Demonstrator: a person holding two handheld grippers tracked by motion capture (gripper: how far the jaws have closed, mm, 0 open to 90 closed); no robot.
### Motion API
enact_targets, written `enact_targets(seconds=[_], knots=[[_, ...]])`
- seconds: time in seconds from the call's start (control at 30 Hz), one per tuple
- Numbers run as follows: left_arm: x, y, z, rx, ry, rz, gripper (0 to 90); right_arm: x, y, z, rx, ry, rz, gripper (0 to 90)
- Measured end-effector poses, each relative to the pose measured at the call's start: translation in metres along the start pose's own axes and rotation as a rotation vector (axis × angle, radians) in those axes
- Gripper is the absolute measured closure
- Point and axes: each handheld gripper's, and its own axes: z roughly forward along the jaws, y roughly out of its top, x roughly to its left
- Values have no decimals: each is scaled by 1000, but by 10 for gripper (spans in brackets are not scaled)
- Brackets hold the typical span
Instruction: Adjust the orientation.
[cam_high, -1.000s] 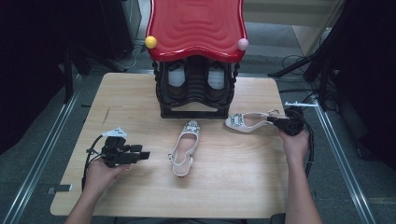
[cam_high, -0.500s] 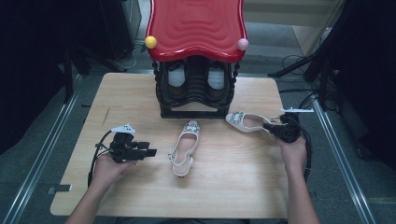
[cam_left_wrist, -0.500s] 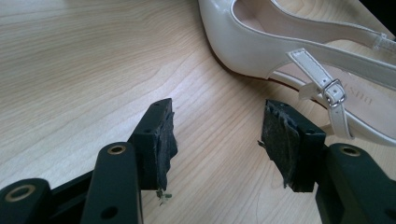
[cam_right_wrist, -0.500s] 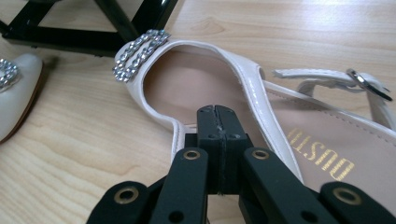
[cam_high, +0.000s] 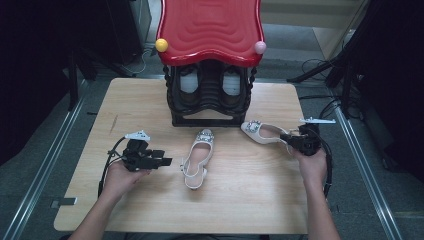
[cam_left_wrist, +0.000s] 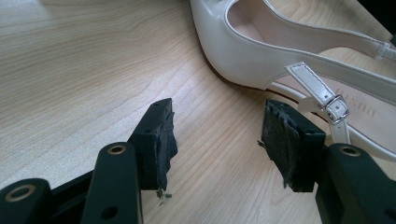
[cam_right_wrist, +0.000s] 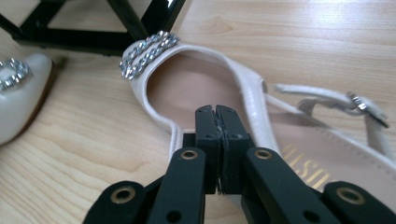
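Light wooden table with a shoe rack and two white shoes

The table (cam_high: 150, 100) has a pale wood-grain top with rounded corners and stands on a grey floor (cam_high: 60, 150). A black shoe rack (cam_high: 210, 100) with a red wavy top stands at the middle of the far edge, a pair of shoes stored inside it. A white slingback shoe (cam_high: 197, 157) with a jewelled buckle lies on the wood just in front of the rack, toe toward it. A second matching shoe (cam_high: 262, 132) sits to the right, near the rack's front corner, toe pointing left; whether its heel end rests on the wood cannot be told.
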Motion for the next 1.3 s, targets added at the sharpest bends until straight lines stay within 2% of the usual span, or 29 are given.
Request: enact_targets(seconds=[0.1, 0.23, 0.43, 0.53, 0.63, 0.77, 0.9, 0.97, 1.1, 1.17, 1.23, 1.3], knots=[[0, 0, -1, 1, 0, -2, 442, -2, 3, -1, -11, 0, -9, 885], [2, -1, -2, 0, 0, -4, 442, 1, 7, -11, -43, -37, -51, 844], [1, -2, -3, -2, 5, -5, 442, 2, 12, -29, -112, -15, -59, 765], [1, -2, -3, 2, 6, -5, 442, 5, 13, -32, -137, -9, -77, 700], [0, -2, -2, 4, 10, -3, 442, 5, 12, -24, -95, 10, -75, 655], [1, -2, -4, 0, 12, -4, 442, 7, 5, -6, -26, 11, -91, 653], [1, -3, -4, 1, 9, -8, 442, 10, 0, 11, 41, 15, -126, 653], [2, -4, -4, 1, 10, -7, 442, 14, 0, 15, 39, 5, -157, 651], [1, -5, -5, 6, 13, -5, 442, 17, 0, 28, 73, 34, -152, 658], [1, -6, -6, 3, 16, -7, 441, 19, 0, 31, 74, 20, -172, 681], [1, -7, -6, 2, 17, -12, 441, 16, 2, 31, 84, 36, -152, 718], [2, -7, -7, 1, 21, -11, 441, 14, 2, 31, 83, 45, -152, 758]])
